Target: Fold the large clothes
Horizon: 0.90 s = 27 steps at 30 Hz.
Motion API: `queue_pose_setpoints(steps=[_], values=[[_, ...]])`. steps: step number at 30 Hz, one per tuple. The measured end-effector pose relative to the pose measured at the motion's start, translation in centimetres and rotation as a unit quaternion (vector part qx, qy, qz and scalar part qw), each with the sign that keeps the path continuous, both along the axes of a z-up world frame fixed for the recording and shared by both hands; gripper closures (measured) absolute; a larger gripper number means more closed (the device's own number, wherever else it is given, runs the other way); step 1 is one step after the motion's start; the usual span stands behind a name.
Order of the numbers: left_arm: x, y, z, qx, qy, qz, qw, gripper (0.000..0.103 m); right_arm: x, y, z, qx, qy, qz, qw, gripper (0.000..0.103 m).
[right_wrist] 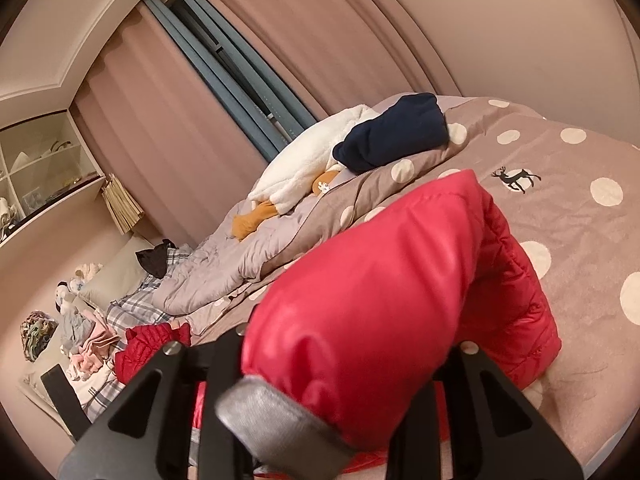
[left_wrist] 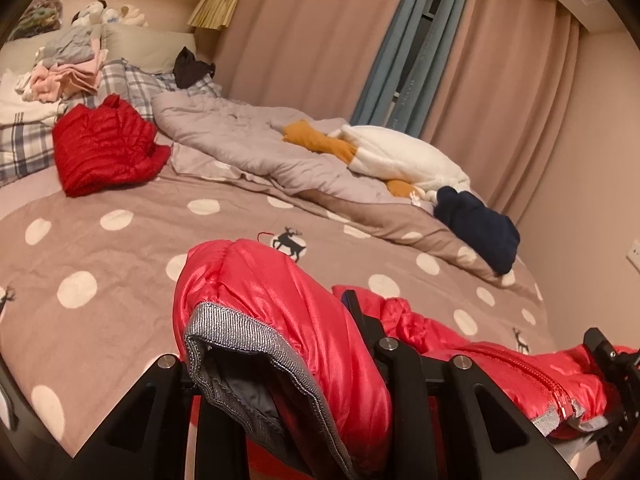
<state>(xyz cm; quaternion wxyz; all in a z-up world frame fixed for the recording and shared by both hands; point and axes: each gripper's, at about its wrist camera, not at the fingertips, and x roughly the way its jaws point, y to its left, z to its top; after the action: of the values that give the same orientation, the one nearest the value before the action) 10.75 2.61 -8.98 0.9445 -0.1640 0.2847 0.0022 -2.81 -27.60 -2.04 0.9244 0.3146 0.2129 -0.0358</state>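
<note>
A red puffer jacket point(left_wrist: 288, 312) with grey knit cuffs lies at the near edge of the bed. My left gripper point(left_wrist: 288, 384) is shut on one sleeve near its grey cuff point(left_wrist: 236, 344); the zipped body point(left_wrist: 520, 368) trails to the right. My right gripper point(right_wrist: 320, 392) is shut on the jacket's other sleeve point(right_wrist: 384, 280), whose grey cuff point(right_wrist: 276, 420) hangs toward the camera. The fingertips of both grippers are hidden under the fabric. The right gripper also shows at the right edge of the left wrist view point(left_wrist: 612, 360).
The bed has a taupe dotted duvet point(left_wrist: 100, 272). On it lie a folded red jacket point(left_wrist: 104, 148), a navy garment point(left_wrist: 476, 228), a white and orange fleece point(left_wrist: 400, 156), a crumpled grey quilt point(left_wrist: 248, 136) and a clothes pile point(left_wrist: 68, 68) by the pillows. Curtains point(left_wrist: 320, 32) hang behind.
</note>
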Motion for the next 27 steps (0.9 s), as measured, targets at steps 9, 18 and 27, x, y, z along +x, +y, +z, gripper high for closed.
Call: queue_pose_setpoints(steps=[9, 18, 27], values=[[-0.1, 0.6, 0.4, -0.055, -0.010, -0.014, 0.9984, 0.037, 0.1, 0.0, -0.2, 0.023, -0.010, 0.013, 1.000, 0.040], [-0.8, 1.2, 1.0, -0.085, -0.034, -0.032, 0.9953, 0.006, -0.2, 0.1, 0.1, 0.039, -0.030, 0.026, 0.998, 0.000], [-2.2, 3.0, 2.2, -0.074, -0.077, 0.026, 0.9940, 0.002, -1.7, 0.6, 1.7, -0.012, -0.067, 0.018, 0.997, 0.000]])
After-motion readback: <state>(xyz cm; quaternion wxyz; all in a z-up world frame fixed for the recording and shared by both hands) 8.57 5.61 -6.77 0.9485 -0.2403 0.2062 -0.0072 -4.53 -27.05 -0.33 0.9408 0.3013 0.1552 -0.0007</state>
